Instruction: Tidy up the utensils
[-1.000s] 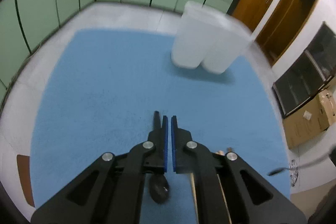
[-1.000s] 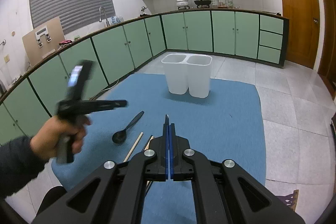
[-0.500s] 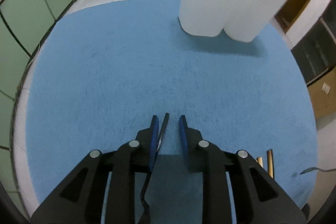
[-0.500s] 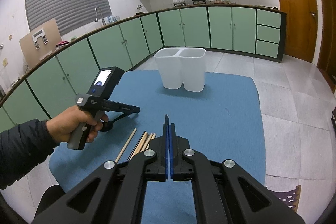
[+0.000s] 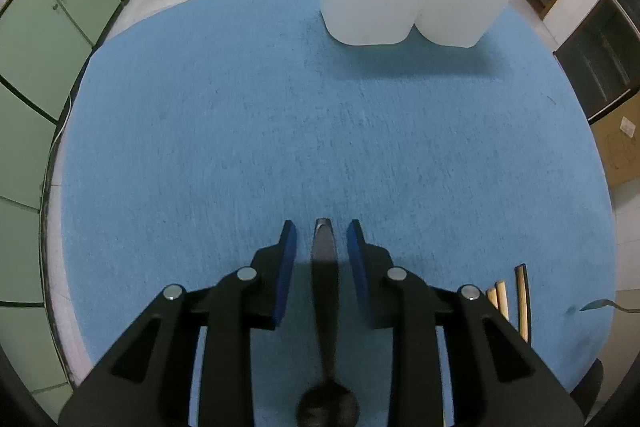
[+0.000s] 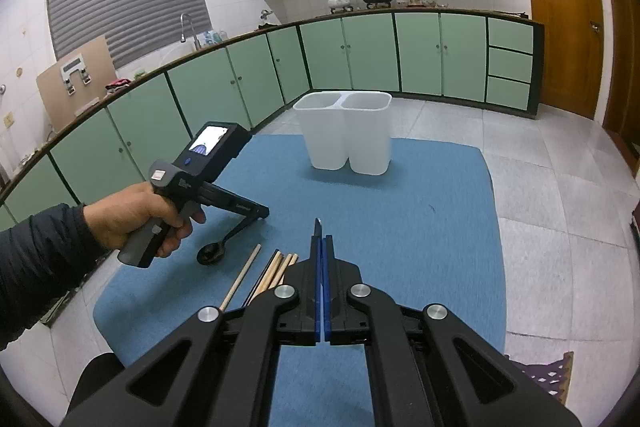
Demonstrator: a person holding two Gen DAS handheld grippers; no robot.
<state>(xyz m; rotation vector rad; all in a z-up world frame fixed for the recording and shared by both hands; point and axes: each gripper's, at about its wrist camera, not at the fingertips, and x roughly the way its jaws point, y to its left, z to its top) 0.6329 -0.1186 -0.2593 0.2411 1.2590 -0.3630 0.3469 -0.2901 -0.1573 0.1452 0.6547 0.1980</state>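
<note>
A dark spoon [image 5: 325, 267] is seen lying on the blue mat [image 5: 240, 127], its handle running up between the blue pads of the left gripper [image 5: 321, 233], whose jaws are opening narrowly and are not pressed on it; the bowl lies below, near the lower edge of the left wrist view. The right gripper [image 6: 322, 241] is kept fully closed, with nothing held. Only in the right wrist view are the person's hand [image 6: 132, 215] and the chopsticks [image 6: 276, 269] beside the spoon shown in full, and the open tops of the white twin container [image 6: 346, 133]. Compared with a second ago, the left jaws are parted and pointed more steeply at the mat, with the container nearer.
</note>
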